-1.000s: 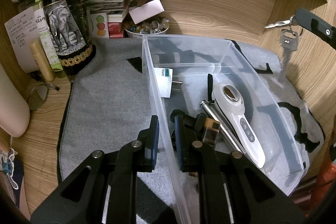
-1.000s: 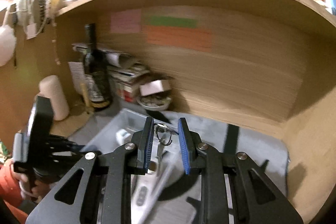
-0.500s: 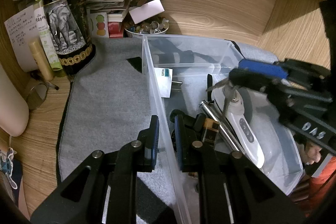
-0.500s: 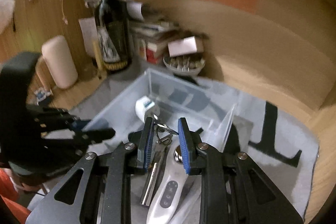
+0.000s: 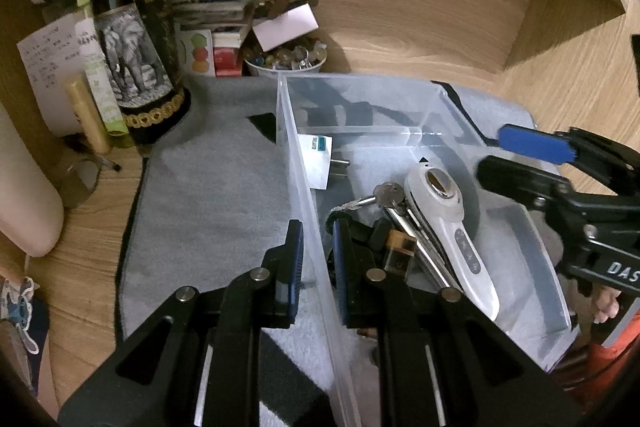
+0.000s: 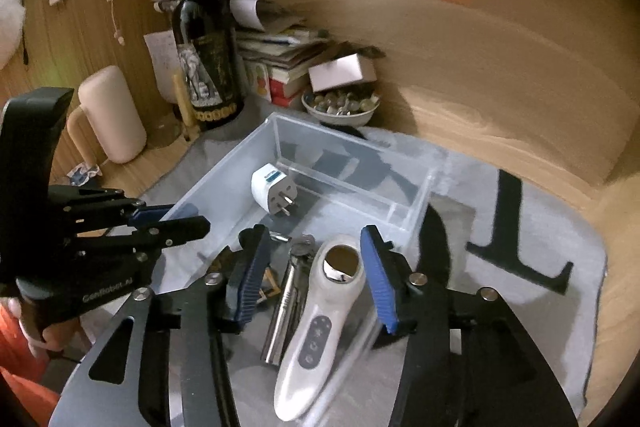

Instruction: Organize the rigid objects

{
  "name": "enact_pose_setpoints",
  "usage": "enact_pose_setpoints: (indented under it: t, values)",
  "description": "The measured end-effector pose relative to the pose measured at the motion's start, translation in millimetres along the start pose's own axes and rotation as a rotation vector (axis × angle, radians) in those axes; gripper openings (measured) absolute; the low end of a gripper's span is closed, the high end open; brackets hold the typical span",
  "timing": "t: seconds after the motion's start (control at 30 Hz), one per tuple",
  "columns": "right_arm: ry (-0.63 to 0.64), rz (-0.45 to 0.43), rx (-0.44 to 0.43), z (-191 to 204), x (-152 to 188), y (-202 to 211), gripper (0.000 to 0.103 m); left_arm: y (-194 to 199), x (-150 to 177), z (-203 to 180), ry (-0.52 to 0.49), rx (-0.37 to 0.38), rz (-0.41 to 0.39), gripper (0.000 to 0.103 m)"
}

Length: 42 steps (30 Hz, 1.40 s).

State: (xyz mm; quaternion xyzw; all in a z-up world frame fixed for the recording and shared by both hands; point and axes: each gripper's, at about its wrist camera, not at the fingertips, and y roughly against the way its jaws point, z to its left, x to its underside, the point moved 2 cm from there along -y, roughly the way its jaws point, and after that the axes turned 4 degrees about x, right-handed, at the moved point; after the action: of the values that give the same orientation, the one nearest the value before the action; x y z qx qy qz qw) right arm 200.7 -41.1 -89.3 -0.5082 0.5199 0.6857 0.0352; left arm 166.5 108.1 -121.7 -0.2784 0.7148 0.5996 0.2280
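A clear plastic bin (image 5: 400, 87) stands on a grey mat (image 5: 208, 195). Inside lie a white handheld device (image 5: 448, 223), a metal cylinder (image 6: 286, 311), a white plug adapter (image 6: 272, 191), a small amber and black item (image 5: 400, 251) and a bunch of keys (image 5: 380, 197). My left gripper (image 5: 316, 259) is shut on the bin's left wall, one finger inside and one outside. My right gripper (image 6: 316, 267) hovers over the bin above the device; its jaws are opening and hold nothing. The keys (image 6: 302, 243) rest below them, free of the pads.
A dark wine bottle (image 5: 136, 59), stacked books (image 5: 216, 19) and a bowl of beads (image 5: 284, 61) crowd the back left corner. A beige cylinder (image 5: 24, 203) stands at the left. Wooden walls close the back and right. A hand (image 6: 44, 335) holds the left gripper.
My right gripper came down over the bin with the keys between its jaws, then spread them. The keys now lie in the bin beside the white device. The left gripper has not moved.
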Motion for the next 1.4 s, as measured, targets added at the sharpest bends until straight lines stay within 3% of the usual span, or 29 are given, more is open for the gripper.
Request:
enact_pose_setpoints:
  t: [0.1, 0.23, 0.3, 0.57, 0.7, 0.77, 0.87, 1.13, 1.4]
  values:
    - [-0.010, -0.048, 0.031, -5.2, 1.7, 20.1, 0.053, 12.4, -2.3, -4.8, -0.018, -0.021, -0.030, 0.013]
    - [-0.027, -0.120, 0.067, -10.2, 4.6, 46.8, 0.070, 34.5, -6.7, -12.7, -0.029, -0.026, -0.082, 0.017]
    - [-0.036, -0.157, 0.083, -12.2, 6.9, 62.5, 0.076, 48.4, -6.7, -19.5, -0.038, -0.027, -0.119, 0.032]
    - [-0.062, -0.273, 0.130, -12.5, 23.1, 117.5, 0.089, 95.9, 1.9, -55.1, -0.084, -0.004, -0.249, 0.054]
    - [-0.078, -0.320, 0.167, -10.6, 33.0, 139.7, 0.094, 120.5, 9.0, -69.7, -0.098, 0.003, -0.330, 0.076]
    - [-0.091, -0.357, 0.187, -10.6, 38.4, 151.9, 0.102, 131.3, 13.0, -76.1, -0.109, -0.004, -0.369, 0.083]
    - [-0.099, -0.393, 0.211, -10.9, 44.5, 165.7, 0.103, 144.9, 18.3, -82.7, -0.118, -0.017, -0.422, 0.093]
    - [-0.118, -0.441, 0.233, -7.0, 55.2, 184.8, 0.103, 173.0, 30.3, -94.6, -0.128, -0.034, -0.533, 0.102]
    - [-0.110, -0.469, 0.242, -2.2, 60.0, 194.8, 0.103, 180.9, 34.4, -99.9, -0.136, -0.020, -0.553, 0.102]
